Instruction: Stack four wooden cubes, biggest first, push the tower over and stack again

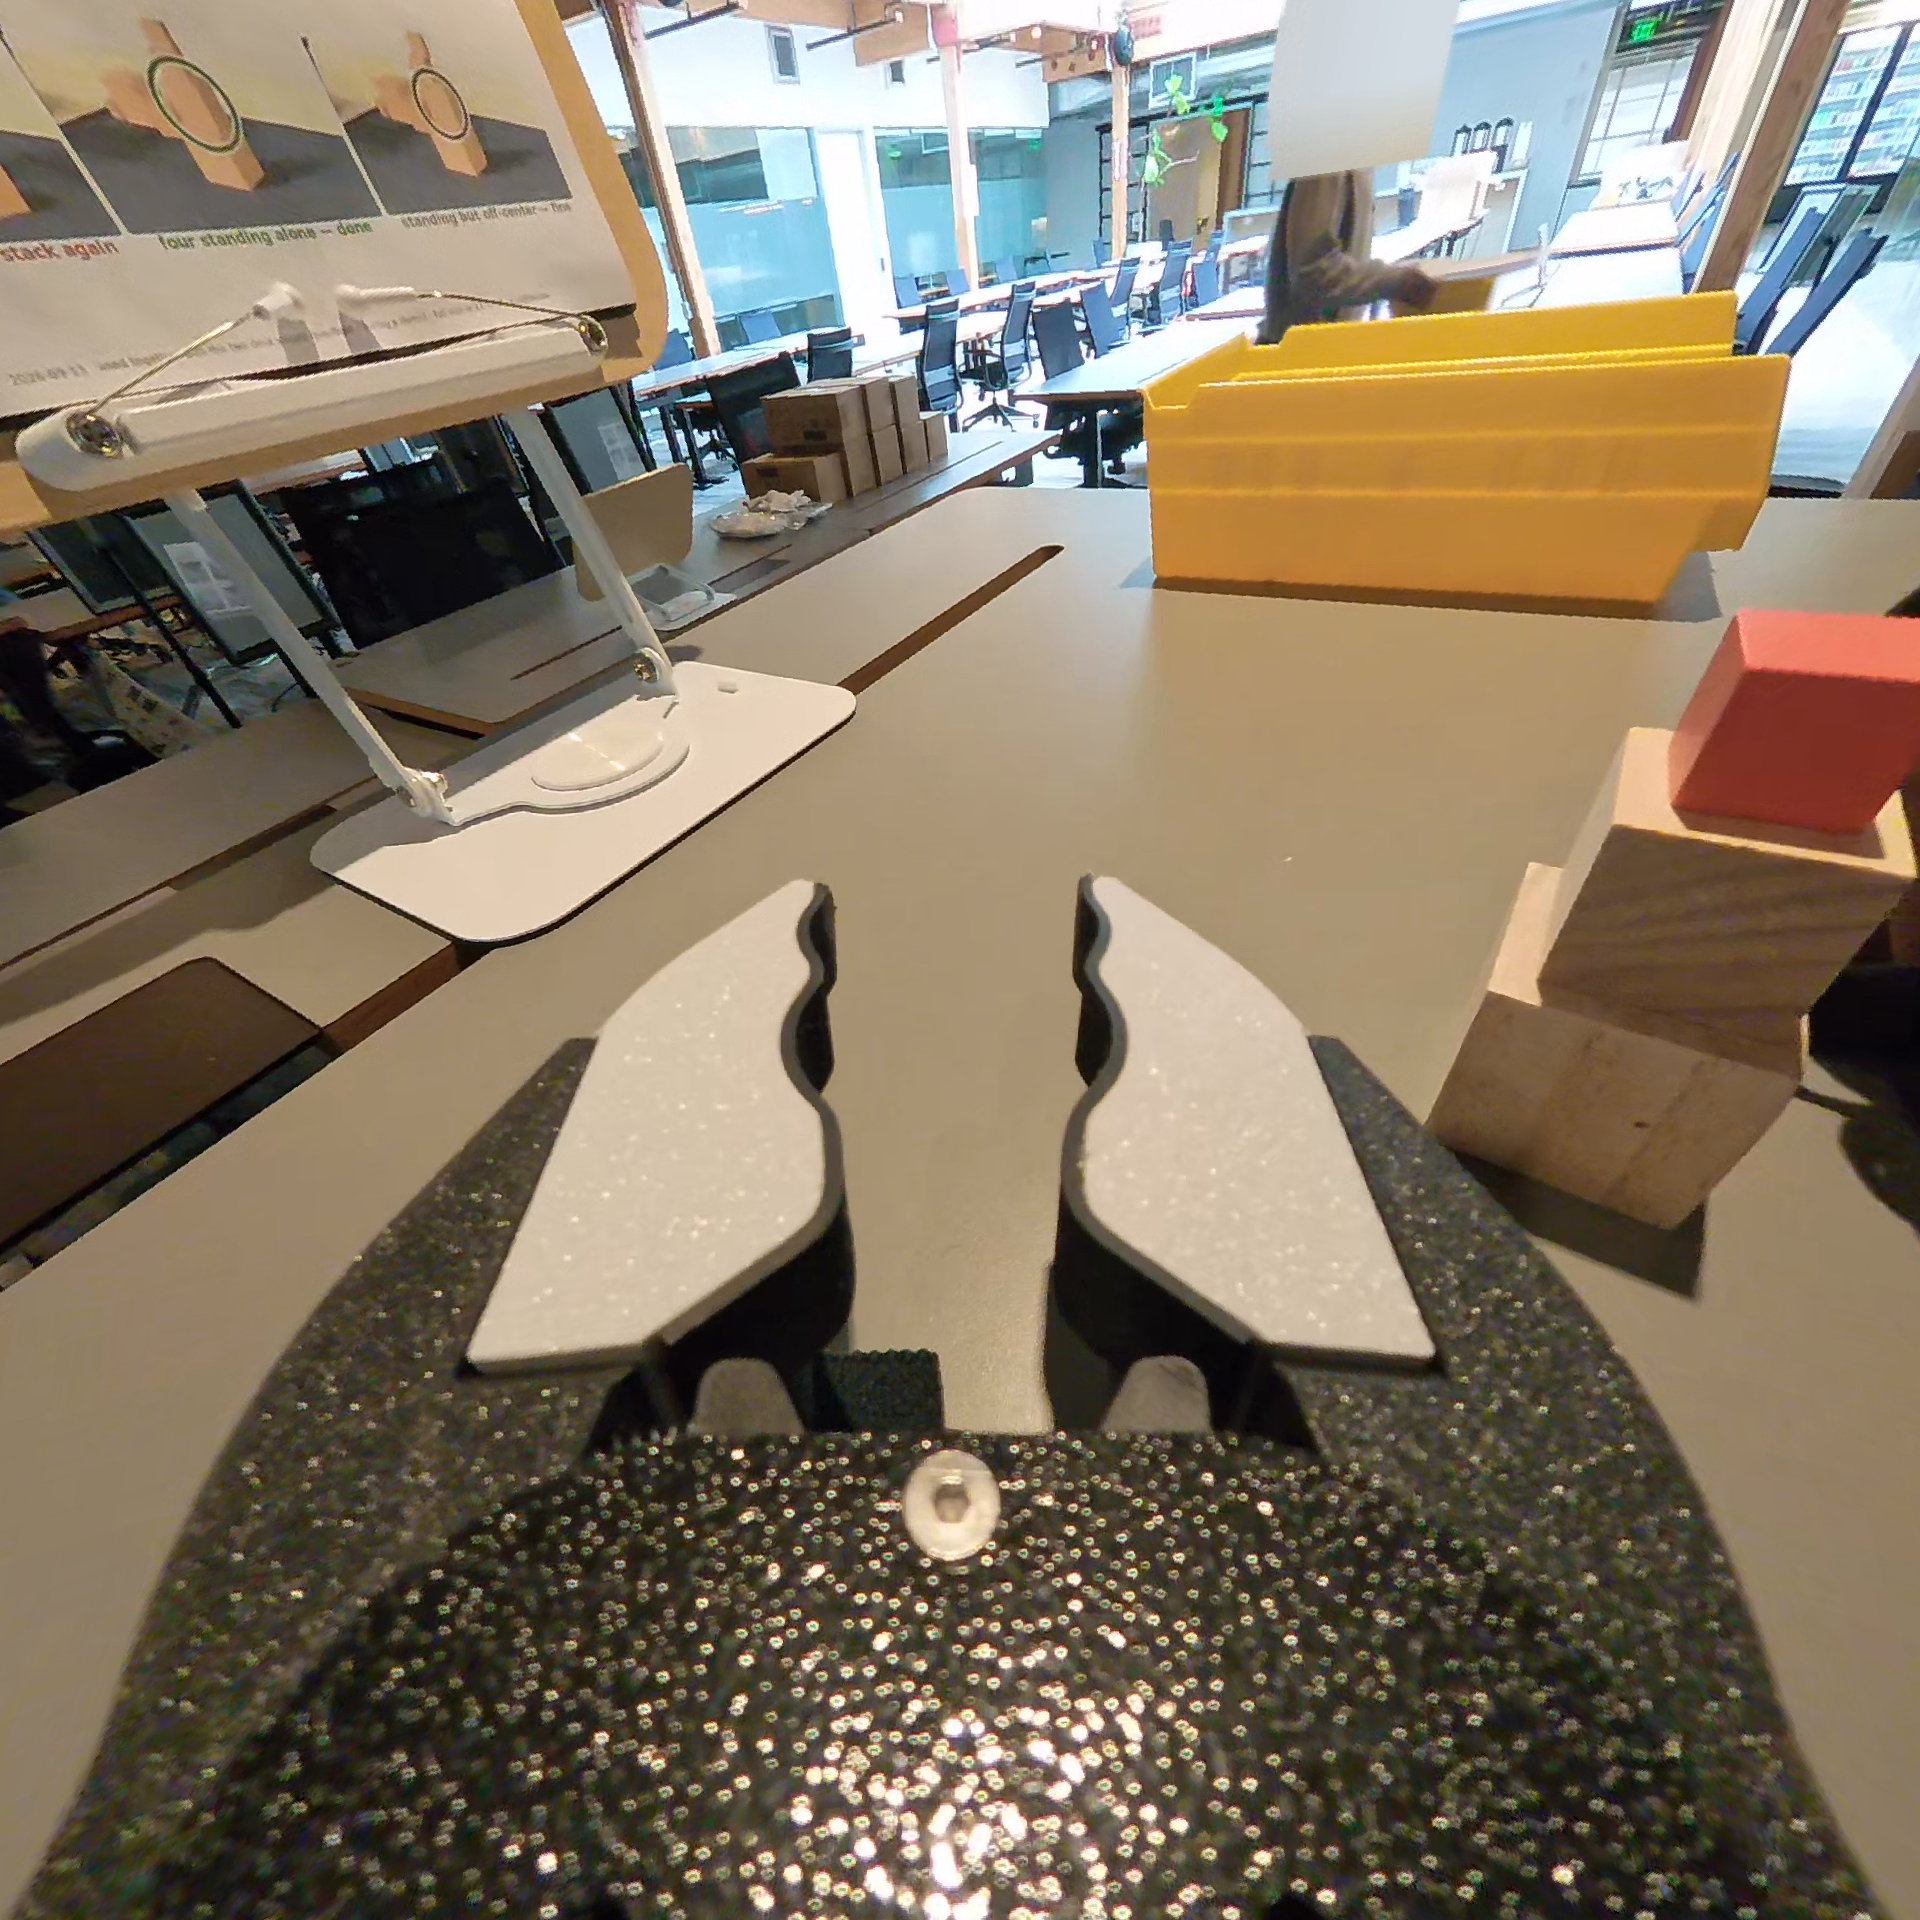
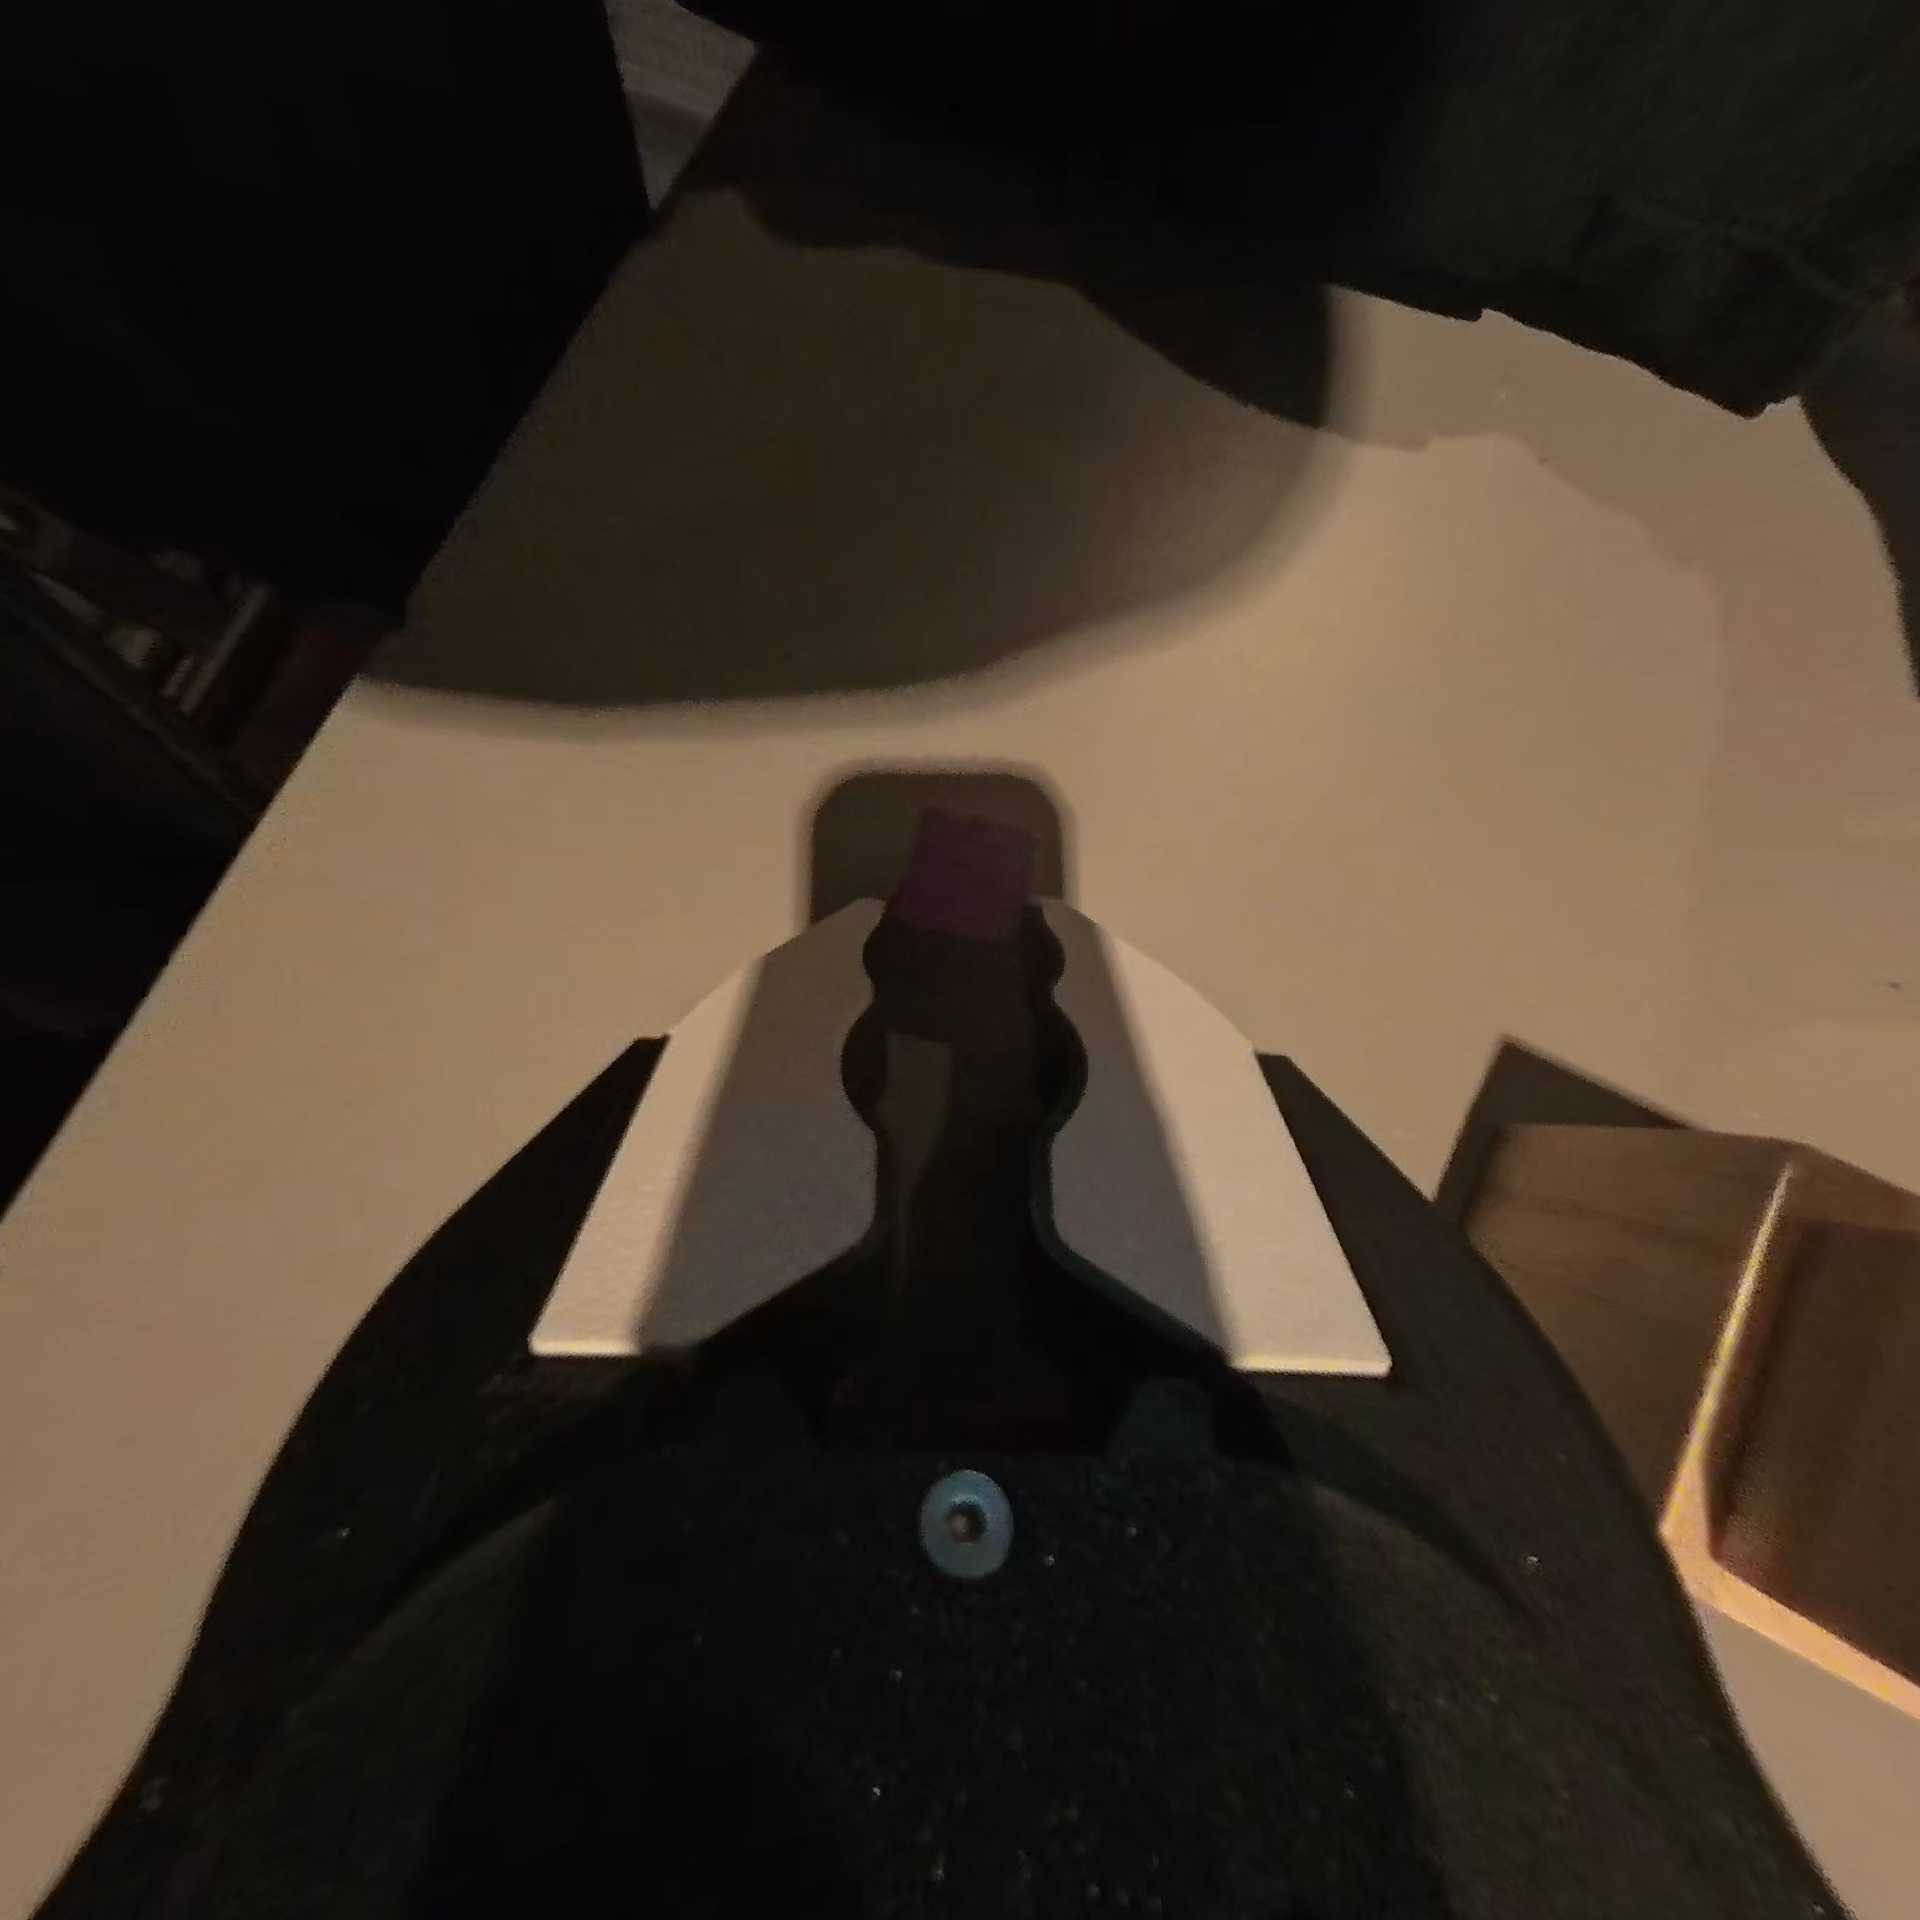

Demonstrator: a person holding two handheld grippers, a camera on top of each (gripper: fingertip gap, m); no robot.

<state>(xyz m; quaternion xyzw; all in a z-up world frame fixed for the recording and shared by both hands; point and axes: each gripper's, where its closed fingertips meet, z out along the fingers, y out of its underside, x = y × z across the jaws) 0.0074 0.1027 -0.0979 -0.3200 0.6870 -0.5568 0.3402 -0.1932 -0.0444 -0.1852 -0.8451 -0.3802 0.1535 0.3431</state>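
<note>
In the left wrist view a tower of three cubes stands at the right edge: a large natural wood cube [image 1: 1600, 1122] at the bottom, a smaller natural wood cube [image 1: 1704, 925] on it, and a red cube [image 1: 1808, 727] on top, each offset. My left gripper [image 1: 956, 914] is open and empty, low over the table to the left of the tower. In the dim right wrist view my right gripper [image 2: 961, 920] points down at the table and is shut on a small purple cube [image 2: 961, 873] at its fingertips, over its own shadow. A natural wood cube [image 2: 1621, 1247] shows to its right.
Yellow plastic bins [image 1: 1455, 468] stand at the back of the grey table [image 1: 1143, 748]. A white document stand [image 1: 582, 769] with a picture sheet is at the left. The table edge [image 2: 343, 686] runs along the left in the right wrist view; a dark sleeve [image 2: 1455, 156] is above.
</note>
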